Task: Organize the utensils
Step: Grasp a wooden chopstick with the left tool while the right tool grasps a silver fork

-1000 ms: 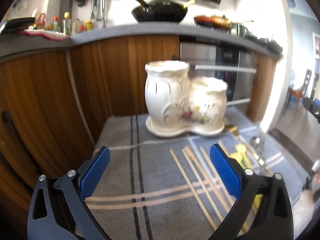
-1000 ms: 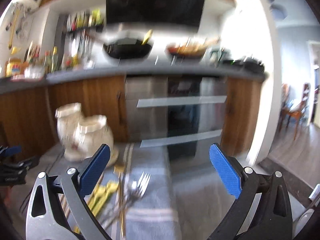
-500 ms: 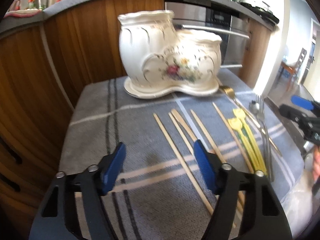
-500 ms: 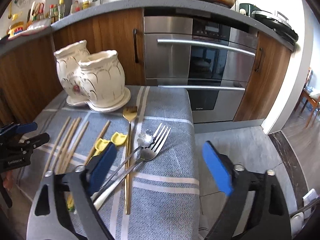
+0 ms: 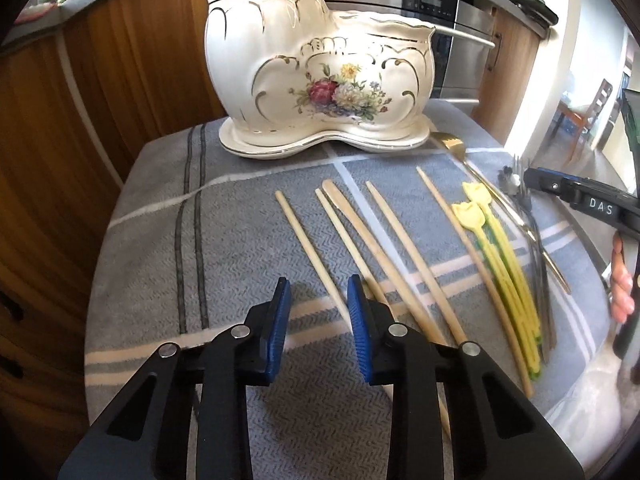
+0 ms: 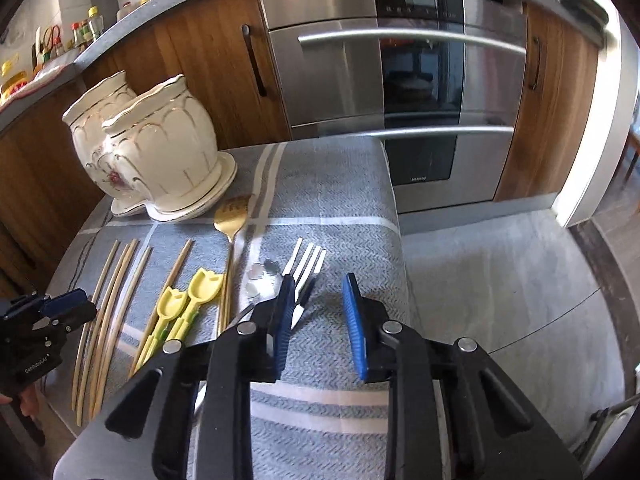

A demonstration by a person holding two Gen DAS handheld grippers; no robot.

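Utensils are spread flat on the grey striped cloth (image 5: pixel 160 240) over the desk, in front of the white ceramic holder (image 5: pixel 316 64) standing at the far side, so nothing has been sorted yet.

At the left, the wooden chopsticks (image 5: pixel 384 240) are fanned out close together. The left gripper (image 5: pixel 316 292) is hung just above the leftmost one; its fingers (image 5: pixel 280 320) have just been narrowed, with that chopstick passing between their tips, but no pinch can be seen, so nothing is counted as grasped. If they get clamped here, two sticks could probably be caught at once, or one could be rolled away.

In the middle, the yellow tulip-topped picks (image 6: pixel 188 300) are stacked; easily scattered if nudged.

Further right, the gold spoon (image 6: pixel 232 220) and the forks (image 6: pixel 306 268) are crossed over each other. The right gripper (image 6: pixel 318 304) has been narrowed too and is empty, with its left finger over the forks. A flat metal handle could be slipped off the pads, or a neighbour dragged off the cloth's near edge.
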